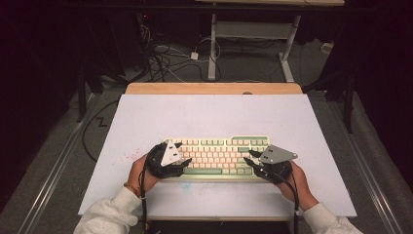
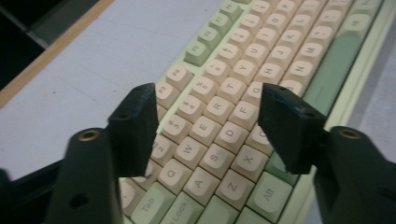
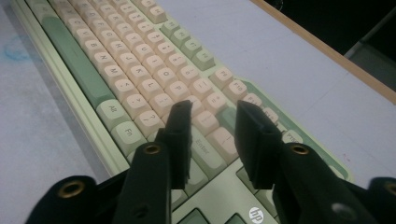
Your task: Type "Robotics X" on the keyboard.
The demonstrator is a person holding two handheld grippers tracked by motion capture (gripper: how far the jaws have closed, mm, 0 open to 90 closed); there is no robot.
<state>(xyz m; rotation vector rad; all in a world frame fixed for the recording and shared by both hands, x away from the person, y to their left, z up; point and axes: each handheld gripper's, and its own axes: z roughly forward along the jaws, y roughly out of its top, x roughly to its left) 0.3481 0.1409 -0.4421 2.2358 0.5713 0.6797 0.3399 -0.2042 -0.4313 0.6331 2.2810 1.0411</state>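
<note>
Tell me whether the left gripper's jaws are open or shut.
Open: the left gripper has its jaws wide apart above the keyboard, with keys visible between them and nothing gripped.

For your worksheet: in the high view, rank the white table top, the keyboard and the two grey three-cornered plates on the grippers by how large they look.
1. White table top, by far the largest.
2. Keyboard.
3. The two grey plates: the right one looks a little larger than the left one, but tilt makes that unsure, so treat them as alike.
</note>
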